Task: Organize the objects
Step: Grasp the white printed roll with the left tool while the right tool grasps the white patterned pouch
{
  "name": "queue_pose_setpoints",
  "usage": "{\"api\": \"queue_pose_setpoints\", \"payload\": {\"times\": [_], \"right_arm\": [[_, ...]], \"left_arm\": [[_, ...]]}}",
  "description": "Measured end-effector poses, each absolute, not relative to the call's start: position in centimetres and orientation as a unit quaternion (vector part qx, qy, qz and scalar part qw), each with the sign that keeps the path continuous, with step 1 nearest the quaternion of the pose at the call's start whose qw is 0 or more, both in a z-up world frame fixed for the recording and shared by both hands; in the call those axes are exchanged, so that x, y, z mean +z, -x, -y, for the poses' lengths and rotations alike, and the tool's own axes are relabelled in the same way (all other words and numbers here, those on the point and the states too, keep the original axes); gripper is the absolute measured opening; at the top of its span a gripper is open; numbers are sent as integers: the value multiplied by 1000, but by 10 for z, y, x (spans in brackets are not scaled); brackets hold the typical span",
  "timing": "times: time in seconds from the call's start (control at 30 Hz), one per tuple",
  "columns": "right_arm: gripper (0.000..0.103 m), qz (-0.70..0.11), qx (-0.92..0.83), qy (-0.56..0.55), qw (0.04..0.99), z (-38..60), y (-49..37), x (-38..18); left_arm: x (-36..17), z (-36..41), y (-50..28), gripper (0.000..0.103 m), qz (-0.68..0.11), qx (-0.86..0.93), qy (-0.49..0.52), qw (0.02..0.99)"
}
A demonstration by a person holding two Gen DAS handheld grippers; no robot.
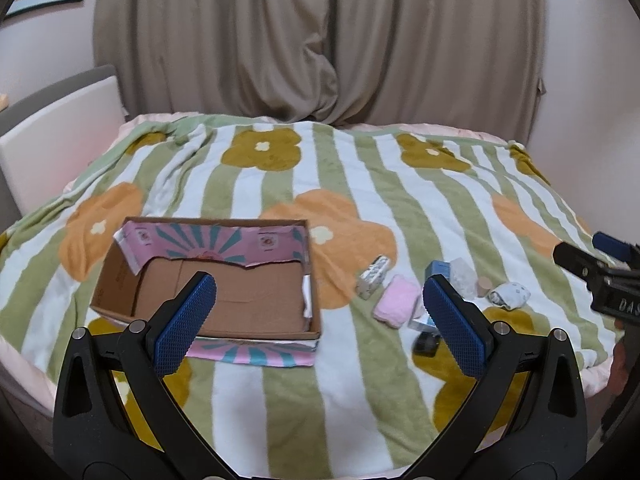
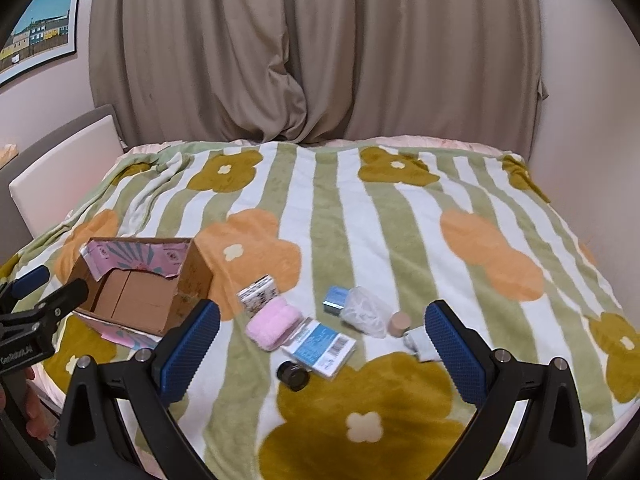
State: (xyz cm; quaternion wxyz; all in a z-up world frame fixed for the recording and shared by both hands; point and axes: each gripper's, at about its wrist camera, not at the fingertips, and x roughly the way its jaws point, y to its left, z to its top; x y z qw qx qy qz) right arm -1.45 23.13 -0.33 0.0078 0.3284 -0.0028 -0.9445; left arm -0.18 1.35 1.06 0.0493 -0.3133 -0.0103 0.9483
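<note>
An open cardboard box point(image 1: 224, 304) point(image 2: 136, 300) with a pink patterned flap lies empty on the bed at the left. To its right lies a cluster: a pink fluffy cloth point(image 2: 272, 326) point(image 1: 396, 304), a patterned small box point(image 2: 258, 294) point(image 1: 373, 276), a blue flat pack point(image 2: 320, 346), a small blue box point(image 2: 335, 299), a clear crumpled bag point(image 2: 366, 312), a tan round cap point(image 2: 400, 323), a black lid point(image 2: 294, 375), and a white patterned cloth point(image 1: 510, 295). My left gripper point(image 1: 318, 316) is open above the box's near edge. My right gripper point(image 2: 322, 344) is open over the cluster.
A striped flower blanket point(image 2: 360, 232) covers the bed. Beige curtains point(image 2: 320, 48) hang behind. A white headboard panel point(image 2: 60, 168) stands at the left, with a framed picture point(image 2: 40, 28) on the wall. The right gripper shows at the right edge of the left wrist view point(image 1: 600, 272).
</note>
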Motion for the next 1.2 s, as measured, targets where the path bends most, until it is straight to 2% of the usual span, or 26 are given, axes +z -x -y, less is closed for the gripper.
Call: {"api": "queue_pose_setpoints", "payload": {"times": [0.43, 0.87, 1.2], "right_arm": [[103, 29, -937, -347, -36, -296, 27, -16], [103, 57, -912, -400, -61, -346, 58, -74], [103, 49, -892, -444, -65, -371, 88, -126]], "left_arm": [[-17, -79, 36, 103, -8, 933, 348, 92], [-78, -120, 97, 103, -10, 910, 404, 87], [-138, -141, 151, 103, 15, 893, 446, 57]]}}
